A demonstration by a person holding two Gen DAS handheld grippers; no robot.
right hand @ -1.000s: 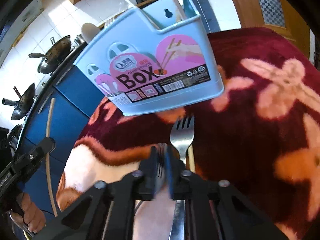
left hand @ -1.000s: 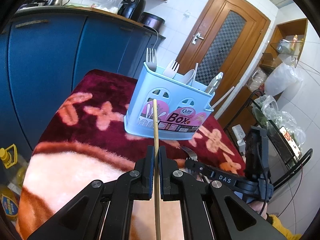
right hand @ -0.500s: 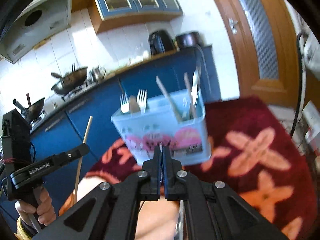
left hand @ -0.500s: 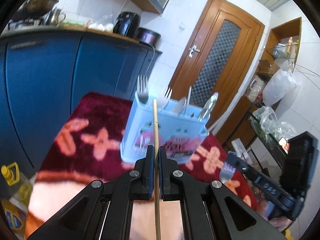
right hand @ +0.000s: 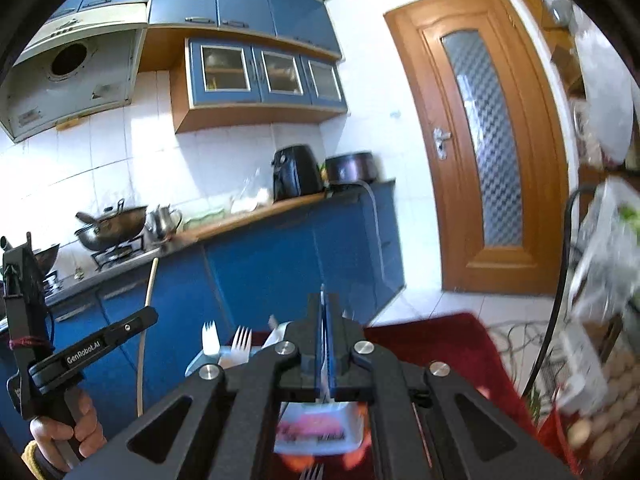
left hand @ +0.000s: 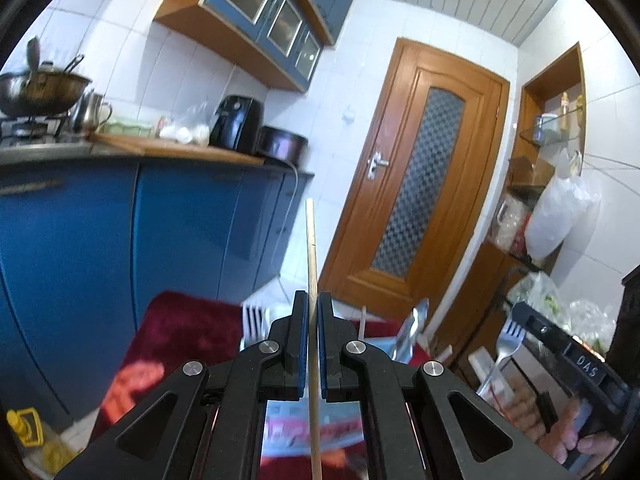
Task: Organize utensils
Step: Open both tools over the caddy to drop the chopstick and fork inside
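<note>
The left gripper [left hand: 313,308] pinches a wooden chopstick [left hand: 311,248] that points up beyond its fingertips. The right gripper [right hand: 324,308] is pressed onto a metal fork [left hand: 505,344], tines upward. Below and just ahead of both grippers stands the light blue utensil holder [right hand: 320,428] on the red-clothed table [right hand: 432,344].

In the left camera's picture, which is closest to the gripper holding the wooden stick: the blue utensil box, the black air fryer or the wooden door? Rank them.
From the left gripper:
1. Blue utensil box, just beyond and below the fingertips.
2. Black air fryer, on the counter, upper left.
3. Wooden door, at the far wall, right of centre.
</note>
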